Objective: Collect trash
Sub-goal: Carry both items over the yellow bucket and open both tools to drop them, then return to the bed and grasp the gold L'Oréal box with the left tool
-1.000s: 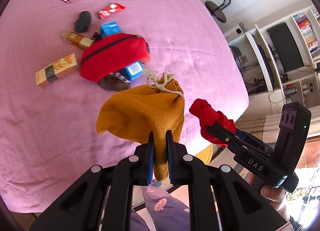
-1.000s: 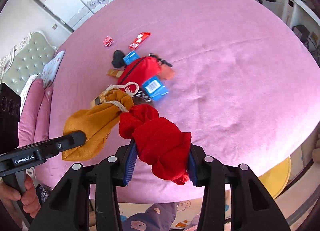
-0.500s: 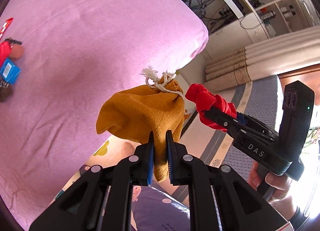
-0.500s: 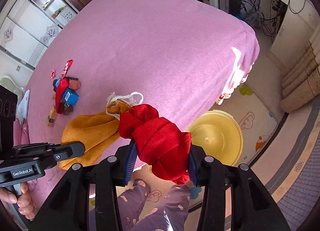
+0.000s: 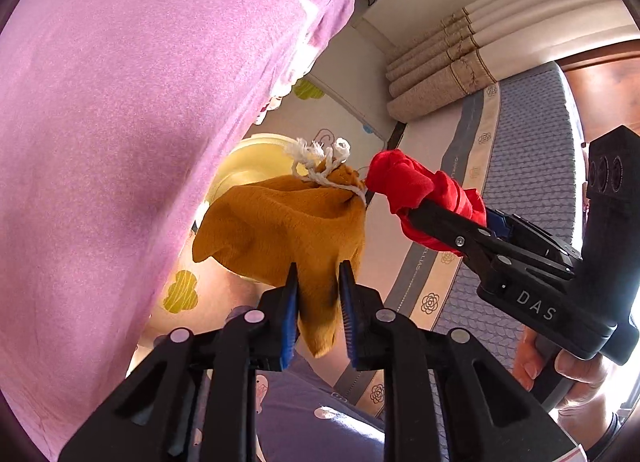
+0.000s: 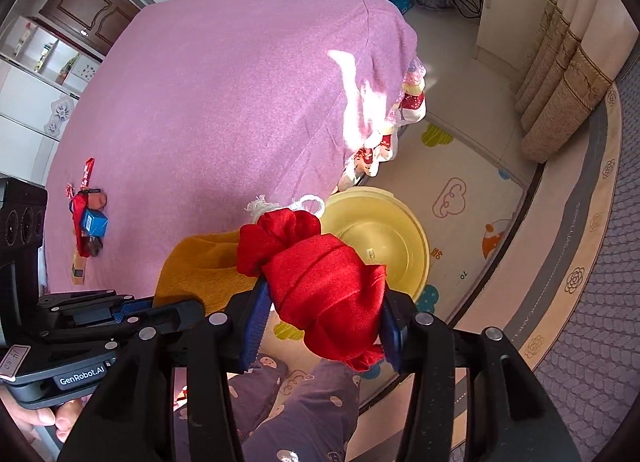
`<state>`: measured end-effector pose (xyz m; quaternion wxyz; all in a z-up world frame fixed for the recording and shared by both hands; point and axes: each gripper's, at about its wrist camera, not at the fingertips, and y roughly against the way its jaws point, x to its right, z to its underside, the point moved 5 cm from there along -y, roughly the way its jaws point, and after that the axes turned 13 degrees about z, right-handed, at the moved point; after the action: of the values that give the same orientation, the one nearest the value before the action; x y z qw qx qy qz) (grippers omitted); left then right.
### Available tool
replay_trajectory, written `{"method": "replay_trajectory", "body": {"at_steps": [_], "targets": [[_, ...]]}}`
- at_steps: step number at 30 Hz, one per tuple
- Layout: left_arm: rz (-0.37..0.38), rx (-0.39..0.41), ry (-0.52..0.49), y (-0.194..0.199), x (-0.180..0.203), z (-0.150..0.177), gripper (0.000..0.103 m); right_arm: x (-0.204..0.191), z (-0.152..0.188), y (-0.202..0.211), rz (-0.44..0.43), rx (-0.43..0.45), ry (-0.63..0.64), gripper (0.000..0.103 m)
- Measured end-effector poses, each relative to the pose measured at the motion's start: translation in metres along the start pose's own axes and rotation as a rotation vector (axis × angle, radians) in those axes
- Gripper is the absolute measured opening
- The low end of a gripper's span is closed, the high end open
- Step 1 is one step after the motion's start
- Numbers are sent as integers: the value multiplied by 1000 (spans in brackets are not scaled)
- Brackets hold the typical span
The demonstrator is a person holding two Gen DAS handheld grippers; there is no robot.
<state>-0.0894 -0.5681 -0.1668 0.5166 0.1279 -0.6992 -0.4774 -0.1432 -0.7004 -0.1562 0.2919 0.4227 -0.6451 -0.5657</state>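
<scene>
Over the yellow basin (image 6: pixel 394 238), your left hand-held gripper (image 5: pixel 318 294) loosens around the mustard pouch (image 5: pixel 288 218); your right hand-held gripper (image 6: pixel 320 326) widens around the red pouch (image 6: pixel 320 282). Wrappers (image 6: pixel 86 222) remain on the bed (image 6: pixel 224 102).

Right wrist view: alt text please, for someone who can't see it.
The right gripper carries a red cloth bundle above a yellow basin on the floor beside a pink-covered bed; its jaws have just been opening. The left gripper brings an orange drawstring pouch alongside.
</scene>
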Motion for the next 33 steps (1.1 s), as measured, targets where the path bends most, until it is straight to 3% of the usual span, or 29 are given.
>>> {"method": "replay_trajectory", "body": {"at_steps": [2, 4, 13, 20, 26, 33], "targets": [[-12, -1, -11, 0, 1, -1, 50, 7, 0, -1, 9, 4, -11, 55], [-24, 4, -25, 0, 3, -2, 56, 10, -1, -1, 7, 6, -27, 55], [-16, 19, -24, 15, 1, -4, 56, 7, -8, 4, 1, 17, -33, 55], [-1, 71, 9, 43, -20, 0, 57, -29, -18, 11, -2, 26, 31, 55], [-15, 162, 89, 90, -64, 12, 58, -96, -28, 18, -36, 42, 141, 55], [-46, 288, 218, 164, -137, 43, 58, -213, -28, 19, -104, 37, 306, 55]]}}
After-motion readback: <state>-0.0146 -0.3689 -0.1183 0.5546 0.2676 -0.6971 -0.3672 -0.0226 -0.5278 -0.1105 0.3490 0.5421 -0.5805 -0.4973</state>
